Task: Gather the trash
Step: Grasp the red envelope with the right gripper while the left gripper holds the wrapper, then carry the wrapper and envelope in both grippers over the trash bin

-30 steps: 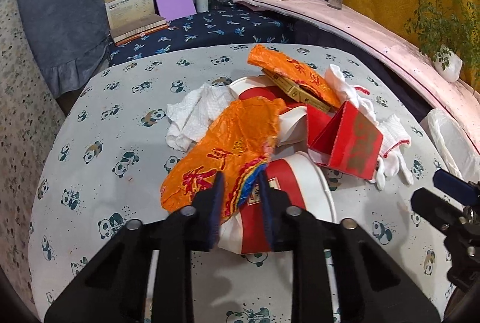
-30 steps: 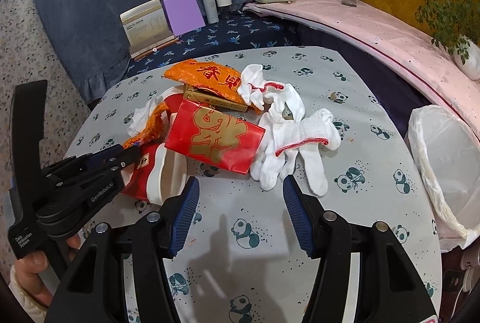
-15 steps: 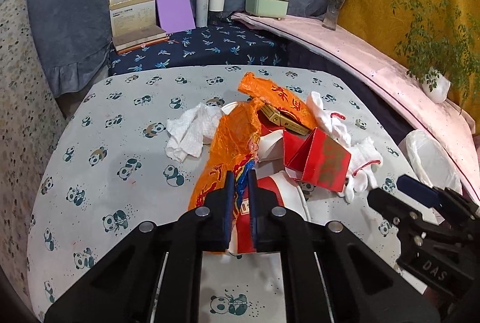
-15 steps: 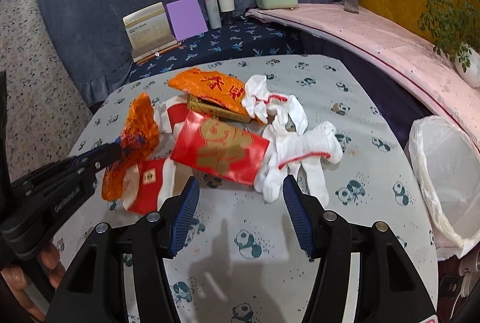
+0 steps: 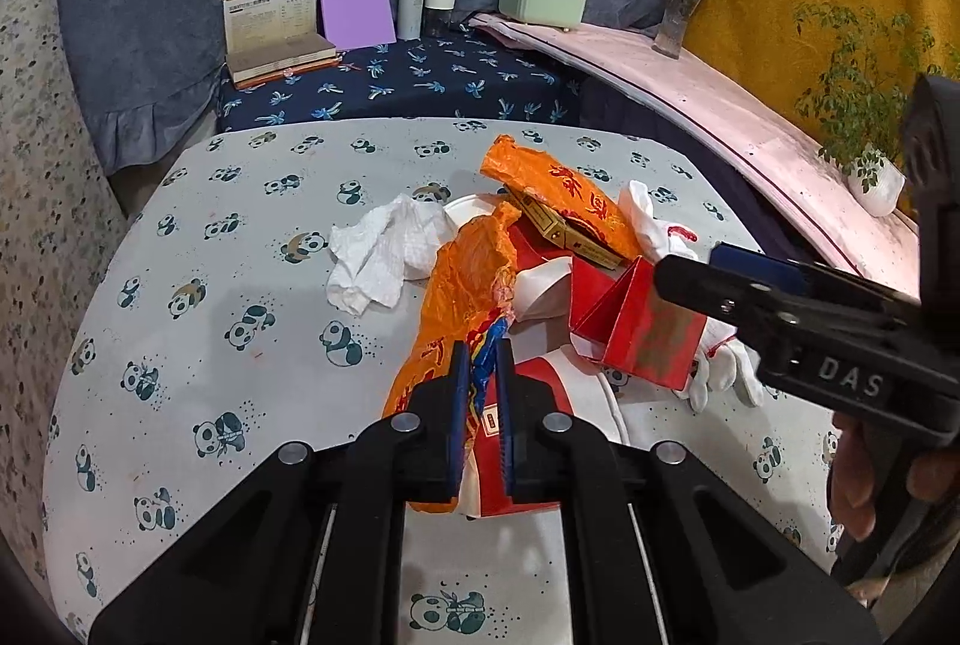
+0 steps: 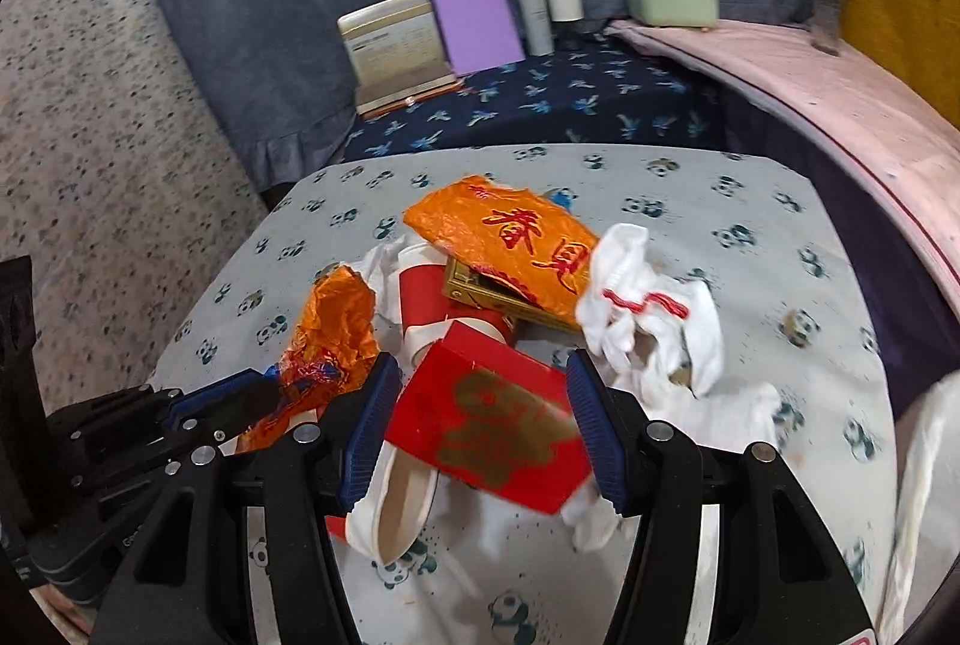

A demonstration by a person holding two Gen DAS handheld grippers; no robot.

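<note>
Left gripper (image 5: 483, 363) angled downward, clamped on orange wrapper (image 5: 465, 285).

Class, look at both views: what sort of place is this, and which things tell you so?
Probably a home living space: a table under a panda-print cloth, a flower vase and potted plant on a pink-covered ledge, with fabric drapes behind.

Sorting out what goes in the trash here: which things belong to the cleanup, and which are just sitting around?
Trash:
orange wrapper, pinched in the left claw
red box
crumpled tissue
paper cup

Lying about:
purple card
green box
flower vase
</note>
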